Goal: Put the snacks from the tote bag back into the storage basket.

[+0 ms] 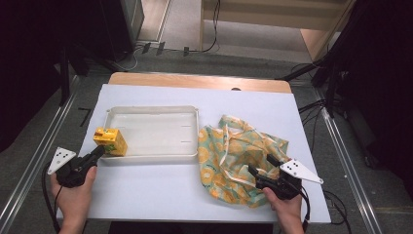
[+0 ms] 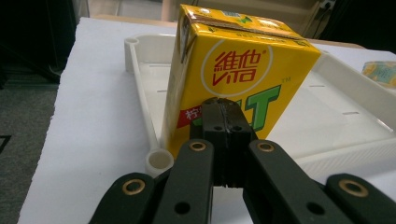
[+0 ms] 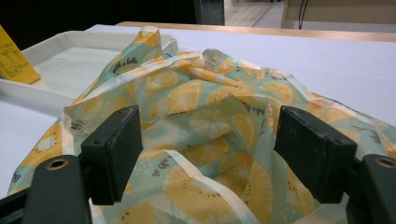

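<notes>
The left gripper has its jaws pressed flat together with nothing between them, the joined tips resting against or just short of the front face of a yellow drink carton; contact cannot be told for certain. The carton stands upright in the near left corner of a white tray, seen from the high view, its base inside the rim. The right gripper has its jaws spread wide, one on each side of a rumpled fabric bag printed with orange slices, and the pads do not press the cloth. The bag lies on the white table, just to the right of the tray, with a fold reaching over the tray's near right corner. The step in hand looks like nudging the carton with the closed tips. To do it well, push low on the carton, near its base and square to its face, so it slides rather than tips. Keep the push slow, as the tray's rim close behind could catch an edge. The right gripper seems placed to take a fold of bag once needed.
</notes>
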